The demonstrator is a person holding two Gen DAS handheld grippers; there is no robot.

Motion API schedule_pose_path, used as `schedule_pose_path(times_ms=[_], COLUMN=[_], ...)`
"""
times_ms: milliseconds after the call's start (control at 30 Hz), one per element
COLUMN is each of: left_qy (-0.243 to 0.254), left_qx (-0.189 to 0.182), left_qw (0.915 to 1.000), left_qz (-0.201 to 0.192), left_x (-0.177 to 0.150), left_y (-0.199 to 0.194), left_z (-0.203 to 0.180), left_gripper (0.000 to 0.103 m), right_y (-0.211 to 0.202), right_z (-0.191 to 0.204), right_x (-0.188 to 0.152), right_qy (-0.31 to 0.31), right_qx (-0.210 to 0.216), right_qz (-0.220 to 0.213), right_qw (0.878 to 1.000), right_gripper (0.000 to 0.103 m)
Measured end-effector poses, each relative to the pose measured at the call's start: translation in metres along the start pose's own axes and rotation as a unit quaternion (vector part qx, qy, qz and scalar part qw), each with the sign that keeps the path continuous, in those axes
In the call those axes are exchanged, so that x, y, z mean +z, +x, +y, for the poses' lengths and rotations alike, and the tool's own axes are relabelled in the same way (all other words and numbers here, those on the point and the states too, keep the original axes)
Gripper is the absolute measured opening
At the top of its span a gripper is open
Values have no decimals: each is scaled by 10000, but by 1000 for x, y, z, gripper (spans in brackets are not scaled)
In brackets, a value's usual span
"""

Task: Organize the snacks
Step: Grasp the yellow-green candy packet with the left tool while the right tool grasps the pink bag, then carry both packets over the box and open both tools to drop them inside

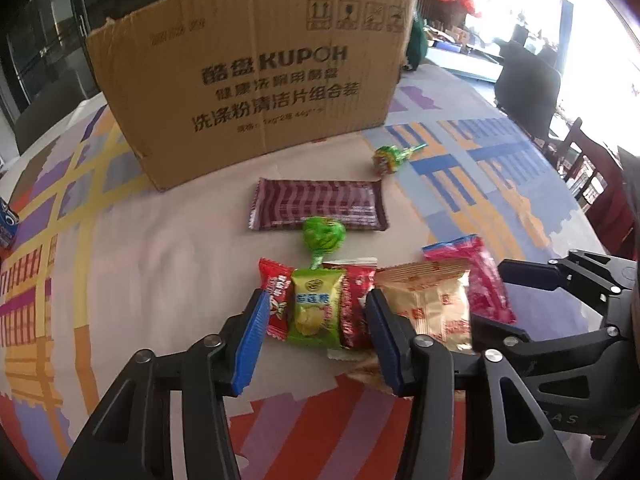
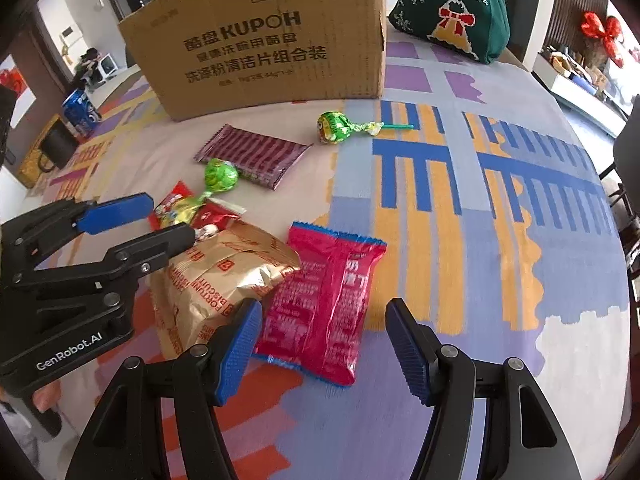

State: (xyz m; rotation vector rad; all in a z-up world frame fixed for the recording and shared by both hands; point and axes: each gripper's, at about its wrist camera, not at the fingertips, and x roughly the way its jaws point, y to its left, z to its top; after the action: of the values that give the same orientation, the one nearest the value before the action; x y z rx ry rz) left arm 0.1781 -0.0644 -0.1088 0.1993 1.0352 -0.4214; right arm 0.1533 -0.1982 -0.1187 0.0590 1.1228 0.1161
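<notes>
A: Which things are only partly seen?
B: The cardboard box (image 2: 260,40) loses its top at the right wrist view's edge, and the blue can (image 1: 6,228) is cut by the left view's edge.
A: Anything covered?
B: The gold biscuit bag (image 2: 224,280) hides part of the red candies (image 2: 208,216). The box's small print is too blurred to read.

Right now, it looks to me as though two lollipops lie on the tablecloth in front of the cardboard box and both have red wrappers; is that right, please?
Not quite: both lollipops have green wrappers, not red. The right wrist view shows one lollipop lying near the cardboard box, and the other lollipop resting on the small snack pile, all on the tablecloth.
</notes>
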Motion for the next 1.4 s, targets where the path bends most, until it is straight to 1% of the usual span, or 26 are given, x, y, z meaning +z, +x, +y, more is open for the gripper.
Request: schedule_pose_path(times_ms=[233,367,400,433,467,500,600,733,867,1033,1233,1400], left_qy=[-172,-310,-347,-373,-380,-376,-309,-460,-452,-353,-403,-406], left_qx=[-172,-272,-270,-274,-275,-277,-281,-341,-183,-71,-77,-70], left_qw=[9997,9991,9990,9989,9989,9989,9991,9983,9987,9987,9969,9943], left_qz=[-5,28,31,22,11,-3,-58,-46,-141,-373,-671,-982], left_x=[2,0,0,-1,-2,-3,-4,-2,-2,-1,7,17], left_y=[1,1,0,-1,-1,-2,-2,-1,-7,-23,-45,-67], left_z=[6,13,15,17,17,18,15,17,14,7,4,5], left_gripper=[36,33,31,29,24,23,22,19,19,19,19,19], right_y=[7,9,9,9,9,9,8,6,3,-8,-30,-51], right_z=[6,4,3,4,4,4,2,-4,-8,-12,-13,-7], right_x=[8,12,12,13,13,13,12,11,10,7,11,20], right_qy=[-60,-70,-80,-101,-118,-140,-137,-18,77,97,106,13], right_qx=[-165,-234,-259,-305,-364,-435,-447,-336,-265,-323,-375,-288], right_qz=[-80,-128,-144,-169,-184,-198,-228,-254,-265,-402,-717,-1029], right_qw=[9998,9996,9995,9993,9991,9988,9986,9991,9993,9986,9967,9943], right_gripper=[65,64,61,56,53,50,47,44,43,43,43,43])
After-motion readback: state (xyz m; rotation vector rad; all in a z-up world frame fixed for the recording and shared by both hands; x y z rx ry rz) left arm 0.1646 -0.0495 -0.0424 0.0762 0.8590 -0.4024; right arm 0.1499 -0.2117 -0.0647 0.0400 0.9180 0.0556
